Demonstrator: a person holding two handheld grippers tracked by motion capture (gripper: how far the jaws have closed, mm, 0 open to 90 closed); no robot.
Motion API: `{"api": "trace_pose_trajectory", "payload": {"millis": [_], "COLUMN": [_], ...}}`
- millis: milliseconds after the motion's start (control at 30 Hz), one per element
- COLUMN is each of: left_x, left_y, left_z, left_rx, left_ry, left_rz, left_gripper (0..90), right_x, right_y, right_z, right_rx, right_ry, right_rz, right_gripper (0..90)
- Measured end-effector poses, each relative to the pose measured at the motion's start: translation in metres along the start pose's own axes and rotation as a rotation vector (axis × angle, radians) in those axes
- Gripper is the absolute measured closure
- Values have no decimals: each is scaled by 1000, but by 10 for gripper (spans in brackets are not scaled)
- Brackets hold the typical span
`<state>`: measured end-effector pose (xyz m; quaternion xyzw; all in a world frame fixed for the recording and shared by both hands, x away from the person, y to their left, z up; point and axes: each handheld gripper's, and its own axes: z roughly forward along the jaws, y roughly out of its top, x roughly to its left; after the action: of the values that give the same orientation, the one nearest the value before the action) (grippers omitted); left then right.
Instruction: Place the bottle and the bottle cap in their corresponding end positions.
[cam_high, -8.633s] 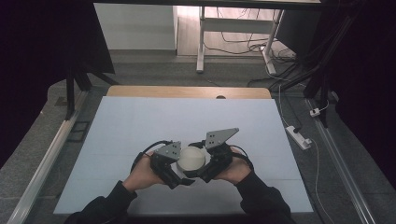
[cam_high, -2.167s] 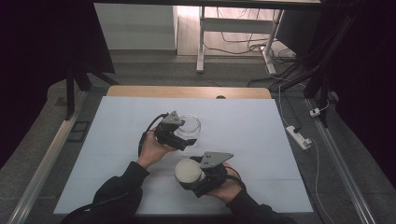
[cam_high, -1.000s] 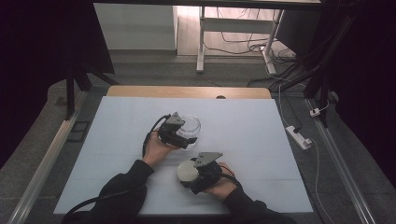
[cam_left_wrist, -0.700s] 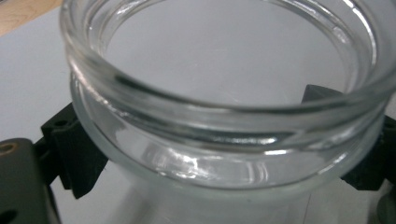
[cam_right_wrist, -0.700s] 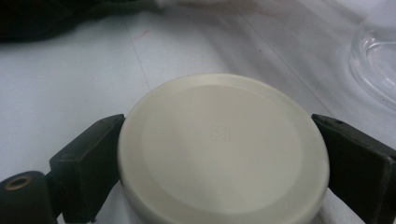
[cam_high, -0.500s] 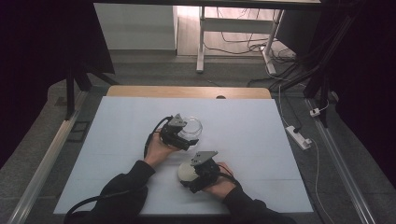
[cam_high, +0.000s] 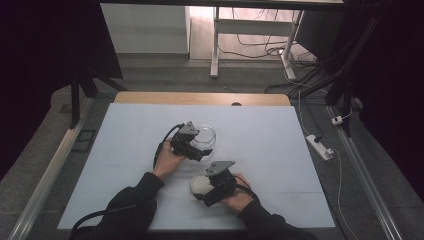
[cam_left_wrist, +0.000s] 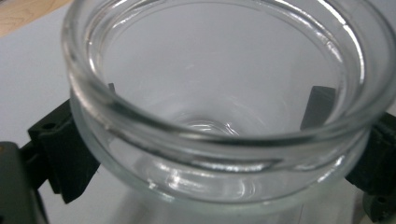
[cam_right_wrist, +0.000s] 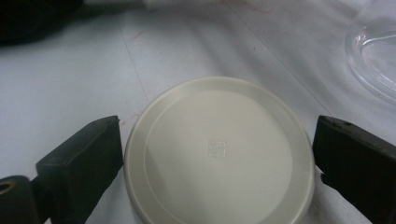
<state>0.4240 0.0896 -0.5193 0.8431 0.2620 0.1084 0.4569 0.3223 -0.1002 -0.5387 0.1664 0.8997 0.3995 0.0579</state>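
Left gripper (cam_high: 196, 149) at the middle of the table (cam_high: 125, 150), clamped on a clear glass jar (cam_high: 204, 136). Jar upright, mouth open, resting on the pale blue top just beyond the left hand (cam_high: 167, 161). In the left gripper view, jar (cam_left_wrist: 219, 112) seen close from above the rim, one black jaw pressed to each side of the glass wall; inner faces of both jaws visible through the glass. Empty inside, only reflections on the bottom.

Right gripper (cam_high: 205, 187) nearer the person, just right of and below the left one, gripped by the right hand (cam_high: 239, 200). Round cream lid (cam_high: 199, 184) flat on the table between its jaws. In the right gripper view, lid (cam_right_wrist: 217, 151) lying top side up, a small embossed mark at its centre; left jaw touching or almost touching the lid's edge, right jaw just beside the opposite edge with a thin gap. Jaws apart to the lid's width; cannot tell for sure whether clamped or merely bracketing. Edge of the jar (cam_right_wrist: 376, 60) at the upper right of that view, near the lid but apart from it.

Grey three-cornered plate on top of each gripper. Wooden strip (cam_high: 200, 98) along the far edge of the table.
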Motion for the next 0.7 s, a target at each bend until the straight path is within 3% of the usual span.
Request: {"api": "trace_pose_trajectory", "payload": {"millis": [167,700], "left_x": [1,1], "left_y": [1,3], "left_z": [-5,-21], "left_rx": [-13,-5], "left_ry": [-25,-27], "left_rz": [-17,-47], "left_gripper": [4,0], "right_x": [-1,-1], "right_y": [1,4], "right_z": [-3,-12], "right_rx": [-34,-83], "right_ry": [5,8], "right_rz": [14,31], "right_gripper": [21,19]}}
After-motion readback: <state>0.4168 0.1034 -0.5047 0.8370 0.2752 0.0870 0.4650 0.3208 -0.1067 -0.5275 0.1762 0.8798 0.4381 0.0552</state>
